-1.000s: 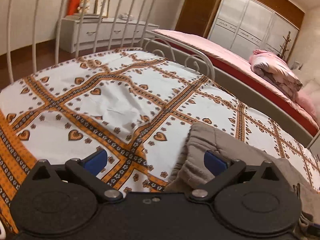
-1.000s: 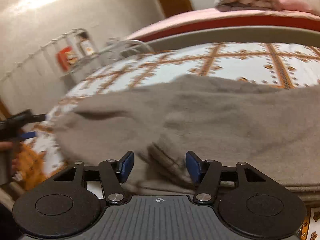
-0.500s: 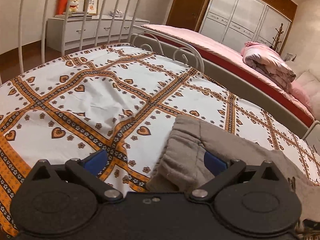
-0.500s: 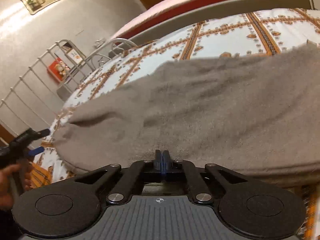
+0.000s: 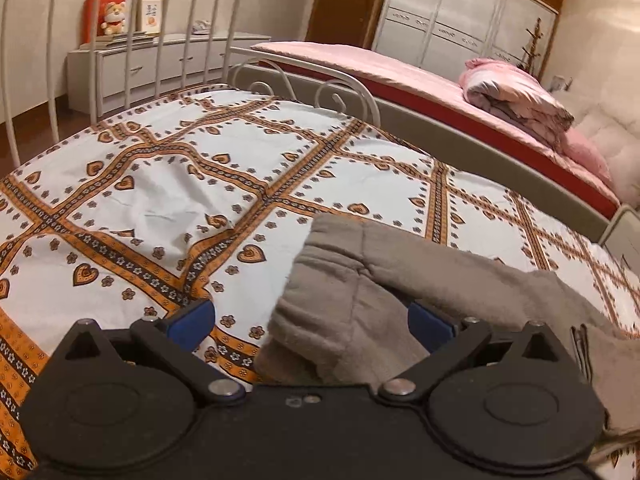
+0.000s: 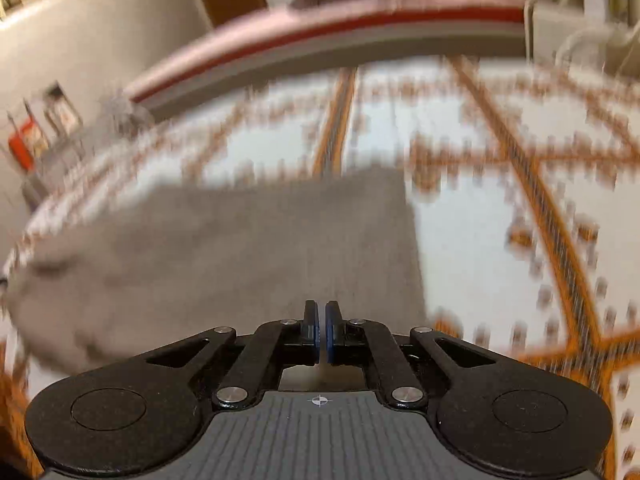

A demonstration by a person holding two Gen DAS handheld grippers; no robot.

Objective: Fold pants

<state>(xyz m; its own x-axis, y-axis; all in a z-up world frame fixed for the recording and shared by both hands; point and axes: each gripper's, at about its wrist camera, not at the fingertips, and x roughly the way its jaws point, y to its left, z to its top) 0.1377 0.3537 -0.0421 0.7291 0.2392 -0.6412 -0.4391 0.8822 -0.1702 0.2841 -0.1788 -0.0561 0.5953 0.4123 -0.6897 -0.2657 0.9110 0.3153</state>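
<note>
Pants [image 5: 360,312] lie at five o'clock between spread left tongs [image 5: 310,320]; right tongs [image 6: 320,332] pressed together, whether cloth is pinched cannot be told; a slipped fold is risked.

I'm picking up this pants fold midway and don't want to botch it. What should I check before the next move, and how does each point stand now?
1. Right gripper shut: ok, its blue pads meet with barely a gap.
2. Right gripper actually pinching the grey pants: cannot tell; the view is motion-blurred and no cloth shows between the pads.
3. Left gripper open: ok, jaws stand wide apart.
4. Pants end within the left gripper's reach: ok, the thick hemmed end lies between its fingers, nearer the right one.
5. Room on the patterned bedsheet to lay the fold: ok, open sheet lies beyond the pants.
6. Pants lying flat: not ok, the near end is bunched.
</note>
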